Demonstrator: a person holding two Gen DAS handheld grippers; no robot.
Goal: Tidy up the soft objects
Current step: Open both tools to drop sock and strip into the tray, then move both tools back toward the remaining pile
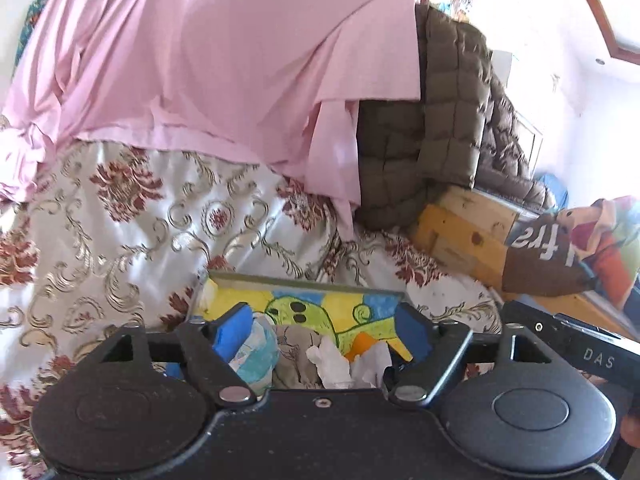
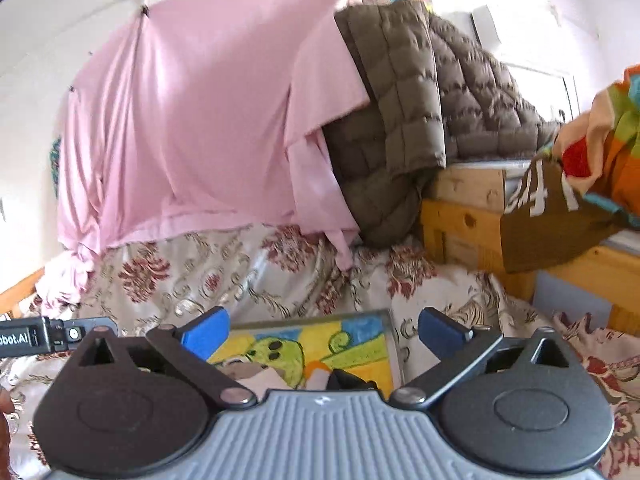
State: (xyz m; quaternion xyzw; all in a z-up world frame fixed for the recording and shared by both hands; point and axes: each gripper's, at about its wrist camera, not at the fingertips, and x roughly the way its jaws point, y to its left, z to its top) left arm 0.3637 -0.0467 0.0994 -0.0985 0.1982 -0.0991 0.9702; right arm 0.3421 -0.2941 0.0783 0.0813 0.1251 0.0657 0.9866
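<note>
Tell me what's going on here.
A person holds two handheld grippers over a box with a cartoon picture inside, sitting on a floral bedspread. The left gripper has open jaws around soft cloth items in the box. The right gripper hovers open beside it, holding nothing. A pink sheet hangs behind.

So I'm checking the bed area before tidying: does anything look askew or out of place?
Yes. The pink sheet hangs crookedly, one lower corner knotted and bunched. The brown quilted blanket slumps off the wooden frame onto the floral bedspread.
</note>
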